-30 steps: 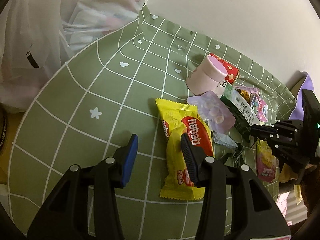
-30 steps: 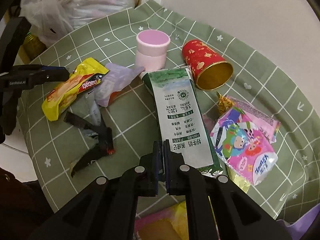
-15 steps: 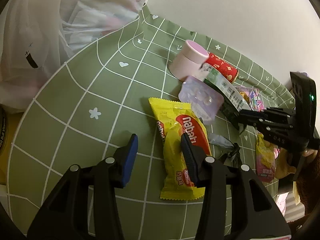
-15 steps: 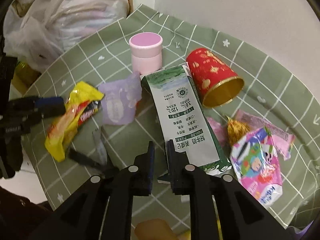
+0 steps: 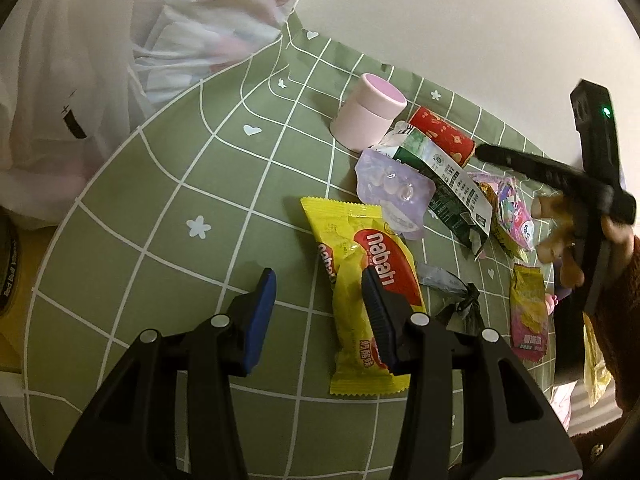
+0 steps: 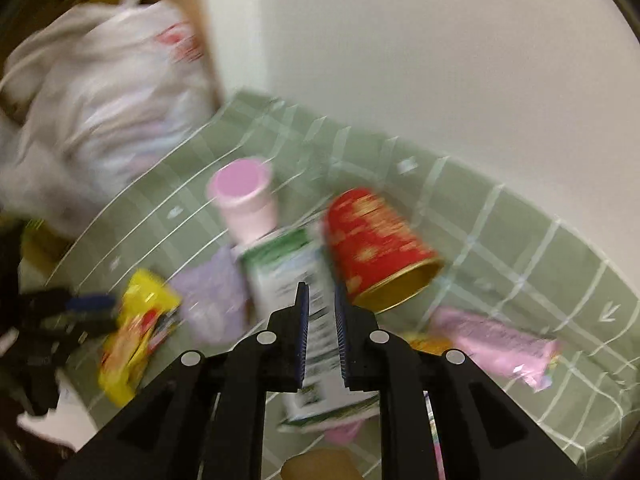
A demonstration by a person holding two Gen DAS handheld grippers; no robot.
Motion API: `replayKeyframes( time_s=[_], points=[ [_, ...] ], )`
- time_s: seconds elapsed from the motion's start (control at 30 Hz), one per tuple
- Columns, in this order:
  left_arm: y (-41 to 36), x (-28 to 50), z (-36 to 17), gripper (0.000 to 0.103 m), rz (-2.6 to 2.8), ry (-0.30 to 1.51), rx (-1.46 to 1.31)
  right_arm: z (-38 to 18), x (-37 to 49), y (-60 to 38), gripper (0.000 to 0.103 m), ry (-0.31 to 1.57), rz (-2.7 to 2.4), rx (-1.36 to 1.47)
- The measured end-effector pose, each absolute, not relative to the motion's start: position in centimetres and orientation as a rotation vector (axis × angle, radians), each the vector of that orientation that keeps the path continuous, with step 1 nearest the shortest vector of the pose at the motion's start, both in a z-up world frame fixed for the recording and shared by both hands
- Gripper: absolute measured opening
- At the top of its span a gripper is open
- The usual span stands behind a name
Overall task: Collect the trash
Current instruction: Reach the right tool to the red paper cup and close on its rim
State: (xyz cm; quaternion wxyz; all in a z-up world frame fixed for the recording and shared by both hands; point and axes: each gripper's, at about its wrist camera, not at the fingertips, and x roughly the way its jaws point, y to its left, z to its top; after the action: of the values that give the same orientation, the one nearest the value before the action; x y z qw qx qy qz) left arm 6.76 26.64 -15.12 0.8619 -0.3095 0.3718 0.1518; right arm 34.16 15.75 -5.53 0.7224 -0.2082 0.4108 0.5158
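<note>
- Left gripper [image 5: 318, 286]: one, jaws apart and gripping nothing. Its right finger overlaps one yellow snack packet [image 5: 362, 280], which lies flat on the cloth.
- Right gripper [image 6: 320, 314]: one, jaws narrowly parted. One green-and-white carton [image 6: 308, 320] shows in the gap; the right wrist view is blurred, so whether the pads press on it cannot be told.
- In the left wrist view, the same carton [image 5: 444, 184] lies at 1 o'clock from the yellow packet.
- One lilac plastic tray [image 5: 394, 186] touches the carton's left side, at 12 o'clock from the packet.
- One pink tub [image 5: 370, 114], upright, stands at 11 o'clock from the carton.
- One red cup [image 5: 442, 136], on its side, lies at 12 o'clock from the carton.
- Two pink wrappers: one [image 5: 516, 216] at 3 o'clock from the carton, one [image 5: 528, 320] at 5 o'clock.
- One black wrapper scrap [image 5: 460, 304] lies at 6 o'clock from the carton.
- One green checked cloth [image 5: 160, 208] bears everything.
- One white plastic bag [image 5: 120, 60], filled, sits at the cloth's 10 o'clock edge.
</note>
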Motion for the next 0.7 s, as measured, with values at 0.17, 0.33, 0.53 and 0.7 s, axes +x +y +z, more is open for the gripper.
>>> replayKeyframes(
  time_s=[0.17,0.33,0.53,0.7],
  points=[
    [26.3,6.8,-15.0,0.042,0.299,0.779,-0.647,-6.0,35.4,14.2,0.014,0.976,1.039,-0.236],
    [26.3,7.3,-15.2,0.042,0.296,0.799,-0.637,-8.6,37.0,13.4,0.014,1.099,1.014,-0.094],
    [26.4,7.9,-15.2,0.042,0.291,0.834,-0.606,-10.6,38.9,15.0,0.015,1.132,1.051,0.045],
    [26.3,8.1,-14.7,0.042,0.294,0.865,-0.563,-8.8,38.1,16.6,0.012,1.036,1.103,0.057]
  ],
)
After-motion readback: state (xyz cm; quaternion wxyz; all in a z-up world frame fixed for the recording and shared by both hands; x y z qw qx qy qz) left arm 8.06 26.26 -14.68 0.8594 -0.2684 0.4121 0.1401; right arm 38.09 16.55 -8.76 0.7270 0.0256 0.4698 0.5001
